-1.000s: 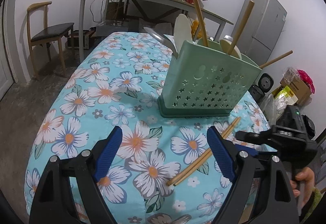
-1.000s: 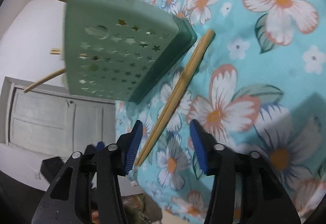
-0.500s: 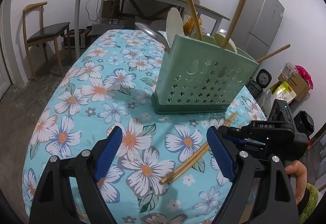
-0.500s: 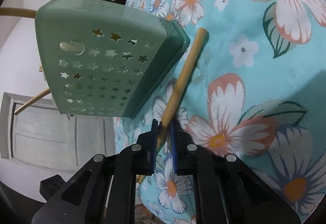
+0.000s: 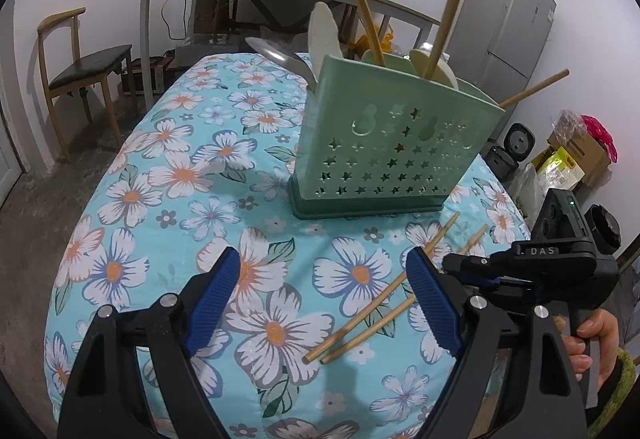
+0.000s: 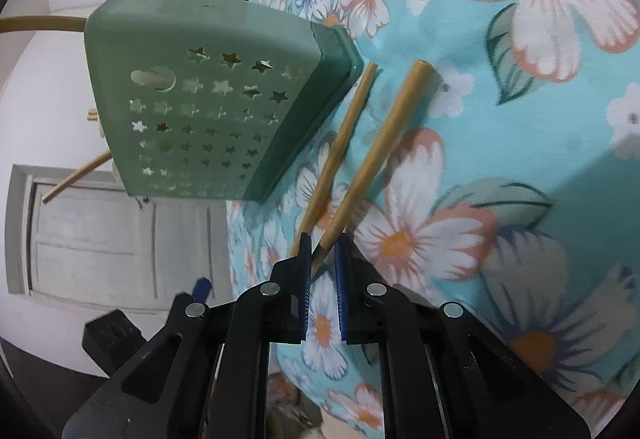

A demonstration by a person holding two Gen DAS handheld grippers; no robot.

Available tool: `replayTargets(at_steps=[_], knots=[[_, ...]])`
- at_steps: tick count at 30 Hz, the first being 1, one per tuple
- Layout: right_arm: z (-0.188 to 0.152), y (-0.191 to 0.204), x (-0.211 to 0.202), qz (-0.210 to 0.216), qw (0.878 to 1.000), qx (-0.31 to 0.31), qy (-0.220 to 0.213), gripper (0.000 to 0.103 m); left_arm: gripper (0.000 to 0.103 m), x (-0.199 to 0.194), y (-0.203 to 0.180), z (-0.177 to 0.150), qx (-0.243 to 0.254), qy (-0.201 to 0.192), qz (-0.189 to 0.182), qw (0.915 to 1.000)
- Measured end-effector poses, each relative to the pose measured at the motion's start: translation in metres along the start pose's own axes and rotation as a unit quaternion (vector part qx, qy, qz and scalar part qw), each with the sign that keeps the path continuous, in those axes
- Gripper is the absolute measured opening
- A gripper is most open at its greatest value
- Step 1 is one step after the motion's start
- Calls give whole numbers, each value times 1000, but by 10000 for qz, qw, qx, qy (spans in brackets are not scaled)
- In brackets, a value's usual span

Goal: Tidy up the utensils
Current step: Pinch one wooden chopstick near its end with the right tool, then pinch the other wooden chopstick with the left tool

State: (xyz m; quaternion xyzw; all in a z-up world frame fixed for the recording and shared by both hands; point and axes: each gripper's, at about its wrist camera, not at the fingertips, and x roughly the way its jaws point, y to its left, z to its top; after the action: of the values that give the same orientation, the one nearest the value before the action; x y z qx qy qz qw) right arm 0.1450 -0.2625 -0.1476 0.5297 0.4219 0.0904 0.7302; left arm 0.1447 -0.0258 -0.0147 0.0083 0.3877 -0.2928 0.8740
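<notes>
Chopsticks [image 6: 356,163] lie just beside the green utensil holder [image 5: 394,151]; right gripper [image 6: 322,259] pinches one chopstick's end, left gripper [image 5: 324,303] hovers near, jaws spread wide.

— What's different with my right gripper [image 6: 322,259]?

— A second ago its blue fingers [image 6: 304,267] stood wide apart over the pair; now I've closed them on one chopstick [image 6: 376,155].

— And the pair itself?

— They lay pressed together. Now the held one has swung away from the other chopstick [image 6: 340,143], their far ends fanned apart near the green holder [image 6: 208,99].
</notes>
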Motion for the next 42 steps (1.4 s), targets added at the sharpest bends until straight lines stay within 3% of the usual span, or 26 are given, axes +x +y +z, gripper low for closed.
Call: replayTargets(at_steps=[13, 19, 27, 29, 33, 39, 42], knots=[[-2, -5, -27, -257, 9982, -308, 447, 12, 83, 9, -6, -4, 98, 145, 22, 9998], [3, -16, -54, -488, 9983, -265, 164, 12, 83, 9, -8, -5, 137, 160, 45, 9998], [19, -7, -72, -1232, 9891, -700, -394, 14, 82, 16, -24, -2, 455, 258, -72, 9986], [19, -3, -65, -1339, 9869, -793, -421, 14, 79, 16, -35, 1, 729, 203, -157, 9970], [14, -4, -62, -1394, 9856, -875, -389, 14, 60, 25, -69, 8, 1547, 149, -226, 9876], [17, -9, -60, -1286, 9882, -754, -338, 14, 45, 72, -107, 7, 2499, 670, -283, 9655], [19, -7, -55, -1245, 9890, -730, -324, 14, 31, 94, -115, -1, 2768, 939, -218, 9561]])
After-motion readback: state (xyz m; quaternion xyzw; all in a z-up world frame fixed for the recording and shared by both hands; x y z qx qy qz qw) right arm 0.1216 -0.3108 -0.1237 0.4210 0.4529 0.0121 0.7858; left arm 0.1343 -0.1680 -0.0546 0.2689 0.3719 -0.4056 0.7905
